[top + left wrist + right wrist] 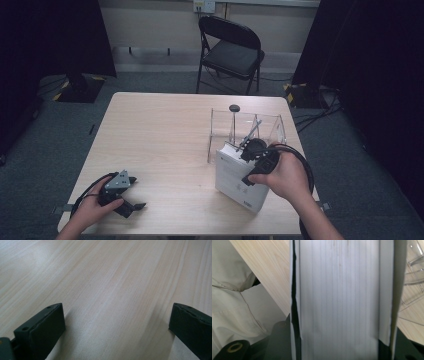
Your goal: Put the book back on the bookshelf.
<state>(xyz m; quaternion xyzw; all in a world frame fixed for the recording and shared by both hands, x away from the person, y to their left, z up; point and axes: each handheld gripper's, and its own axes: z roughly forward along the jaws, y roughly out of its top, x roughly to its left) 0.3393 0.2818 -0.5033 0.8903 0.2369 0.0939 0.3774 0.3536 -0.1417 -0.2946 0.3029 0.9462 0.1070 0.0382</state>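
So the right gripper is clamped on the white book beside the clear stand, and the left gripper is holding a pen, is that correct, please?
Not quite: the left gripper holds nothing. The left gripper view shows its jaws wide apart over bare table. The rest stands: the right gripper is clamped on the white book beside the clear stand.

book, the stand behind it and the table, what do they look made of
Book: paper, likely with a matte white card cover; the right gripper view shows its page block as fine parallel lines. Stand: clear glossy plastic, probably acrylic, since the table shows through its panels and the edges glint. Table: pale wood or wood-look laminate, matte, with long straight grain.
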